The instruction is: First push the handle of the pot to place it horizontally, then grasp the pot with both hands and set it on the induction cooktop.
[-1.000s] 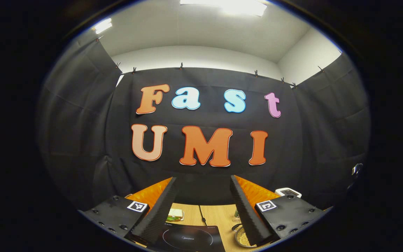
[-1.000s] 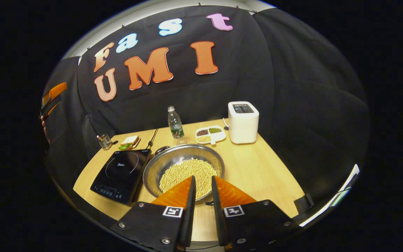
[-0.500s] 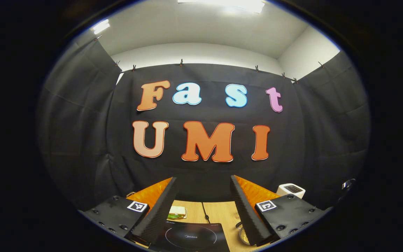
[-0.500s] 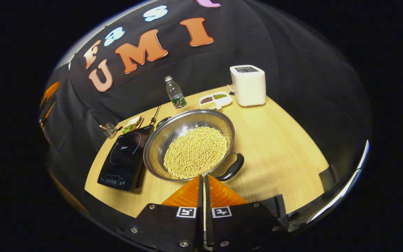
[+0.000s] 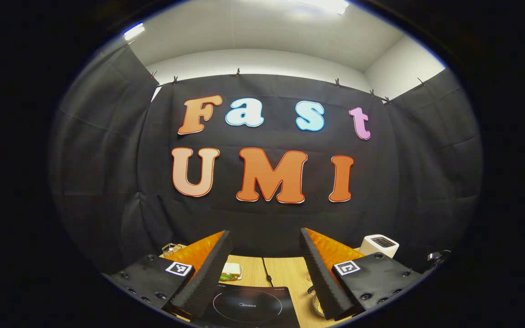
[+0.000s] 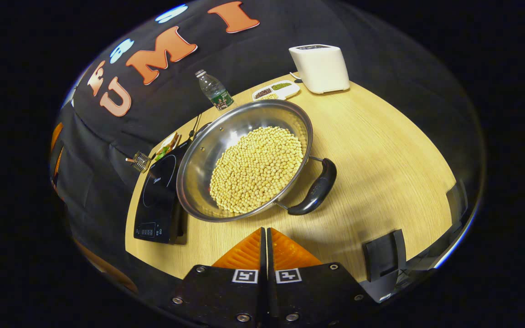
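Note:
In the right gripper view a steel pot [image 6: 205,150] full of yellow beans [image 6: 258,168] stands on the wooden table [image 6: 381,150]. Its black near handle [image 6: 315,189] points toward the lower right, and a far handle [image 6: 201,129] peeks out behind the rim. The black induction cooktop [image 6: 157,191] lies just left of the pot. My right gripper [image 6: 265,230] is shut on nothing, a short way in front of the pot's near rim. My left gripper [image 5: 265,234] is open and held high, with the cooktop [image 5: 244,305] below it and the pot's edge [image 5: 315,304] at its right finger.
Behind the pot stand a water bottle [image 6: 214,93], a divided tray of grains [image 6: 276,91] and a white toaster [image 6: 319,68]. A sandwich plate [image 6: 169,145] and a small wire holder [image 6: 139,160] lie behind the cooktop. A black clamp [image 6: 383,253] sits on the near table edge.
My right gripper has closed from a narrow gap to fully shut and tilted down toward the table, so the pot's near handle came into view. The left gripper barely shifted.

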Demonstrator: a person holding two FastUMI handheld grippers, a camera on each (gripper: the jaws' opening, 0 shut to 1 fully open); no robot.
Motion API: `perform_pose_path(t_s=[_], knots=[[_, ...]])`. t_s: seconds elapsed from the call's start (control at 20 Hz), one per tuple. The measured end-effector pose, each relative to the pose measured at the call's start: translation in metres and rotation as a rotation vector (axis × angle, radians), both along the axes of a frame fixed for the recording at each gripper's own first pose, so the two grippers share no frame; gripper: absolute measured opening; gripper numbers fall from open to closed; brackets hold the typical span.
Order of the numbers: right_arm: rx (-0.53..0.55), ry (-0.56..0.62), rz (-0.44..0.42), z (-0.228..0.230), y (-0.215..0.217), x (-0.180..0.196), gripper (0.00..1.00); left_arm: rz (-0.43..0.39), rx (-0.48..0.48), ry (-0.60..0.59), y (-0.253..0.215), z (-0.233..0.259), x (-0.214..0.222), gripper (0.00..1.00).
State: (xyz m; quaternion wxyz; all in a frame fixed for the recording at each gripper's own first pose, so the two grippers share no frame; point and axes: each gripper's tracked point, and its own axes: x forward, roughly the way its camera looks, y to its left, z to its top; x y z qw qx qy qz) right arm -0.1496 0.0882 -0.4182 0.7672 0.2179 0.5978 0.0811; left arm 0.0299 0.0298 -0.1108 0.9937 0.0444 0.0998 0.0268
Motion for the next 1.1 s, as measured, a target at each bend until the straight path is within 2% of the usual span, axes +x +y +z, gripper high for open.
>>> perform_pose_path(t_s=[0.3,0.55,0.85,1.1], knots=[[0.026,0.134,-0.048,-0.017,-0.001,0.008,0.00,0.003,0.002,0.050,0.001,-0.021,0.008,0.97],[0.005,0.226,-0.064,-0.028,-0.001,0.010,0.00,0.009,-0.006,0.078,0.002,-0.034,0.017,0.98],[-0.048,0.221,-0.105,-0.034,-0.019,0.030,0.00,-0.004,-0.011,0.110,-0.004,-0.047,0.027,0.98],[-0.077,0.207,-0.097,-0.040,-0.031,0.046,0.00,-0.026,-0.008,0.145,-0.017,-0.060,0.034,0.98]])
